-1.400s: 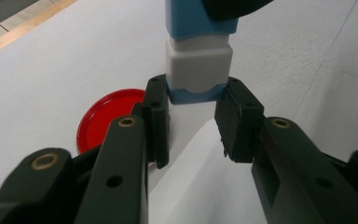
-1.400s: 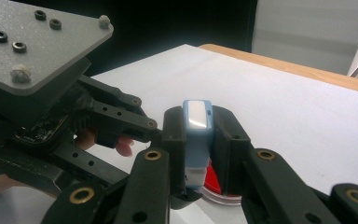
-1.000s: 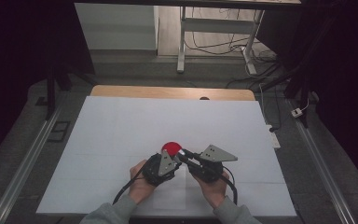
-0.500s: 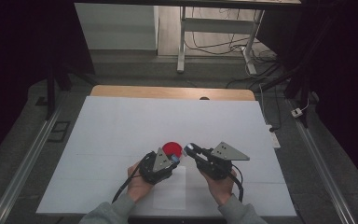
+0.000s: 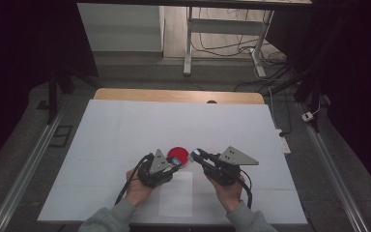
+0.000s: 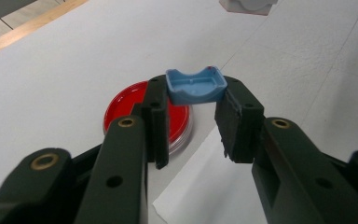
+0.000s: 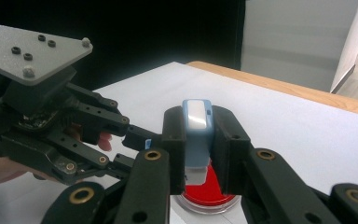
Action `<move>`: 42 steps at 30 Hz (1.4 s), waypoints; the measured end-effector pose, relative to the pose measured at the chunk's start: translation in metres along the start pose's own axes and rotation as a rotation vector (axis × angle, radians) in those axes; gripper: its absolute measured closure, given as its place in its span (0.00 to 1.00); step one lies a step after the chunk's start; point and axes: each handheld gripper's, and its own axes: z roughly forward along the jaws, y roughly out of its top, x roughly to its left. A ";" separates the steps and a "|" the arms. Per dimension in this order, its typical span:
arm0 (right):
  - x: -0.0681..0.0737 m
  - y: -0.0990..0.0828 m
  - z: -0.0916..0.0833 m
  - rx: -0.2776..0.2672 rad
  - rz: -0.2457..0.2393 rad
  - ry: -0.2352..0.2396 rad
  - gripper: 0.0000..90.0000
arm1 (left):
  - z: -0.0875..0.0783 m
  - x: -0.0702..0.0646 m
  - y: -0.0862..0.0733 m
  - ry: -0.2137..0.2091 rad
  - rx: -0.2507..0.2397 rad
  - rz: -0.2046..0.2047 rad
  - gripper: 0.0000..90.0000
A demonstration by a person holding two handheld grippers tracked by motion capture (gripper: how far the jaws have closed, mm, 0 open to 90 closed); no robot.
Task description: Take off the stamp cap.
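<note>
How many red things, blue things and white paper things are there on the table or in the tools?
Red round flat dish with a clear rim: 1
Light blue plastic pieces, a curved one held in the left tool and a narrow one with a white face held in the right tool: 2
White paper sheet on the table: 1
Total: 4

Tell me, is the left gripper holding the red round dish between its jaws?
No, the left gripper is shut on a small blue cap, while the red dish lies on the table behind its jaws.
</note>
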 end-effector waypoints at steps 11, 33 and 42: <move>-0.004 0.000 -0.002 0.002 0.011 -0.002 0.84 | -0.023 0.014 -0.008 -0.011 -0.006 -0.033 0.73; -0.011 0.000 -0.003 0.003 0.020 0.001 0.84 | -0.075 0.037 -0.042 -0.012 -0.014 -0.131 0.73; -0.013 0.000 -0.002 0.012 0.025 0.009 0.84 | -0.092 0.042 -0.058 0.011 -0.007 -0.170 0.73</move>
